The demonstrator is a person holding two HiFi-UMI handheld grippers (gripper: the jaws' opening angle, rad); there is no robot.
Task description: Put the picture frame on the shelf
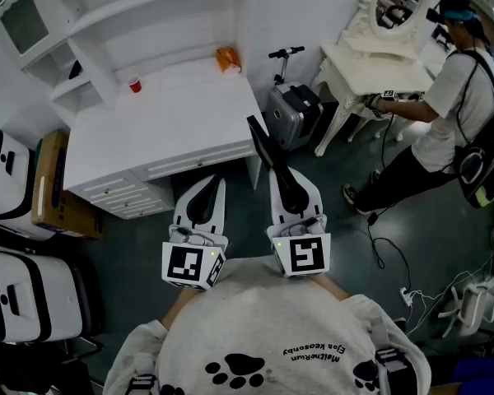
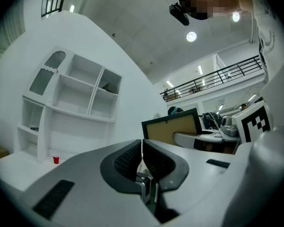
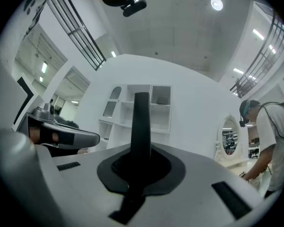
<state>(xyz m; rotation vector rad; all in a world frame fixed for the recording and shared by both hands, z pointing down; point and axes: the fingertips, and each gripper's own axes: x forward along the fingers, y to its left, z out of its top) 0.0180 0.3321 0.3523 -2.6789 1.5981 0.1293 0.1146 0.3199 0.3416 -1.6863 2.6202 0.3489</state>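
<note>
Jaws of the right gripper [image 1: 286, 179] grasp the picture frame [image 1: 262, 142]; those of the left gripper [image 1: 206, 194] meet, empty.

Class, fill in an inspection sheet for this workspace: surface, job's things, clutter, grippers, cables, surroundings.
Surface: white desk, with drawers under its front edge.
Job's things: dark picture frame, held in the air in front of the desk; white shelf unit at the desk's back, frame not yet on it.
Clutter: red cup and an orange item on the desk.
Grippers: left gripper shut, empty; right gripper shut on the picture frame.
Cables: loose cables on the floor at the right.
Surroundings: silver suitcase beside the desk; vanity table with a mirror; a person at it; cardboard box at the left.
</note>
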